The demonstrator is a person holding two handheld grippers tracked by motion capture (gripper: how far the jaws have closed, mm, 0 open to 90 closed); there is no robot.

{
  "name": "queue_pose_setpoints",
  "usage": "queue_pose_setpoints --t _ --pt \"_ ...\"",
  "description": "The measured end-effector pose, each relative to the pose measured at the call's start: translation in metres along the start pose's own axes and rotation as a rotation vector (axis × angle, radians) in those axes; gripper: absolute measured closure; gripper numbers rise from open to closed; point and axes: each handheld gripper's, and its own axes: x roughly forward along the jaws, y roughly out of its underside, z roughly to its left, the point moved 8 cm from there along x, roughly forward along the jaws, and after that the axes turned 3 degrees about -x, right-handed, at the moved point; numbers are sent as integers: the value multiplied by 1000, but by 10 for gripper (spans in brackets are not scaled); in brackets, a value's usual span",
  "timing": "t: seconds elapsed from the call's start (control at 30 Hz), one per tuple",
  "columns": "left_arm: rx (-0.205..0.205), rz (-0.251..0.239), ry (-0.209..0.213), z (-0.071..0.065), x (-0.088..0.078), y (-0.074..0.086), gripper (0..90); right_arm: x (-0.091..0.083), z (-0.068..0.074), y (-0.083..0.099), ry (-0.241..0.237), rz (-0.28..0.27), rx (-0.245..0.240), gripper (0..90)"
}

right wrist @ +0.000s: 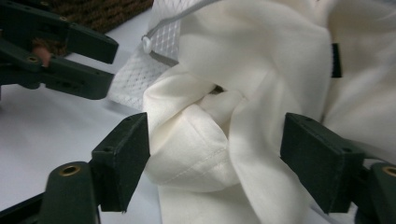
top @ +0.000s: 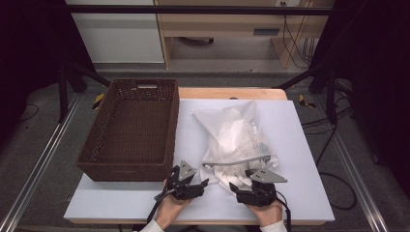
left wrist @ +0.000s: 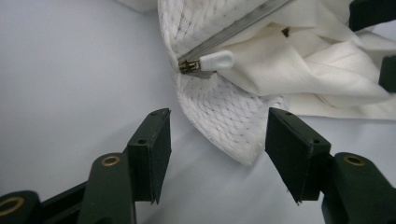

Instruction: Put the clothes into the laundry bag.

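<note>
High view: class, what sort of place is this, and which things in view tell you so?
Probably a lab or recording workspace, not a home. A black frame stands around the white table, cables trail along the floor behind it, and a person works with hand-held grippers on a mesh laundry bag beside a brown basket.

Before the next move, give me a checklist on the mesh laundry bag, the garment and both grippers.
1. Left gripper open: ok, mesh laundry bag corner lies between unpressed pads.
2. Right gripper open: ok, white garment fold sits between the jaws, ungripped.
3. Zipper pull reachable: ok, lying exposed at the bag's mouth.
4. Garment fully out of the bag: not ok, part remains inside.
5. Wicker basket free to receive: ok.
</note>
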Motion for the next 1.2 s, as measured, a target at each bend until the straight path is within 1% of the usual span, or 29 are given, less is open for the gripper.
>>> queue_pose_setpoints --t 0.03,0.07,0.1,0.13,0.17,0.23,0.27,0.3,0.33,0.37,0.4,0.43,0.47,0.5,0.53,0.57,0.6,0.67,0.73,0.77,0.83,0.87,0.93,1.0,1.07,1.13,1.2 --pt "-14 6 10 0 4 1 413 3 0 1 6 9 -2 233" --pt "-20 20 13 -1 7 2 427 6 0 2 4 19 5 248" --pt "-12 17 6 -2 8 1 442 9 -1 3 0 34 16 260" --pt "-3 14 11 -3 8 0 452 12 -1 3 1 40 21 271" --pt "2 28 7 -5 10 0 466 15 -3 4 7 53 19 288" --pt "35 32 -26 -8 12 0 512 21 -3 7 11 93 19 340" --pt "51 36 -51 -9 13 0 524 21 -3 7 20 99 22 370" --pt "60 37 -65 -9 13 0 558 22 -3 7 25 98 16 406" --pt "59 37 -76 -9 13 0 576 22 -4 7 35 98 9 446" --pt "58 38 -85 -8 13 0 620 22 -5 7 37 96 7 493" --pt "57 36 -90 -8 13 -1 652 22 -4 7 29 98 2 556" --pt "58 35 -87 -8 13 -1 704 22 -4 7 25 101 6 616" --pt "60 31 -74 -9 14 -1 749 22 -3 7 23 103 9 688" --pt "62 32 -71 -10 14 -1 831 23 -2 7 -2 105 17 737" --pt "68 30 -78 -11 15 -1 871 23 -1 6 -8 107 24 788" --pt "82 35 -83 -12 15 -1 875 22 -1 6 -9 110 21 820" --pt "83 32 -76 -12 14 -1 878 21 -1 6 -7 118 22 840" --pt "65 34 -52 -11 10 1 883 21 -3 5 -10 116 19 855" --pt "69 35 -39 -10 3 3 884 18 -4 2 -9 100 7 861" --pt "78 29 -40 -9 -2 5 884 14 -4 -2 -3 81 6 866" --pt "71 21 -14 -10 -14 7 885 8 -8 -17 13 9 -8 869" --pt "79 16 -10 -11 -22 8 885 7 -10 -22 19 -8 -11 870" --pt "102 17 -7 -14 -30 11 886 8 -12 -36 32 -43 -15 870" --pt "132 23 -15 -16 -38 17 886 15 -14 -46 41 -52 -14 871" --pt "137 21 -19 -15 -41 24 886 25 -14 -52 66 -52 -29 871" --pt "132 35 -12 -13 -38 30 886 35 -17 -52 106 -41 -47 871" --pt "125 47 -8 -13 -34 32 885 48 -22 -45 137 -16 -53 869"
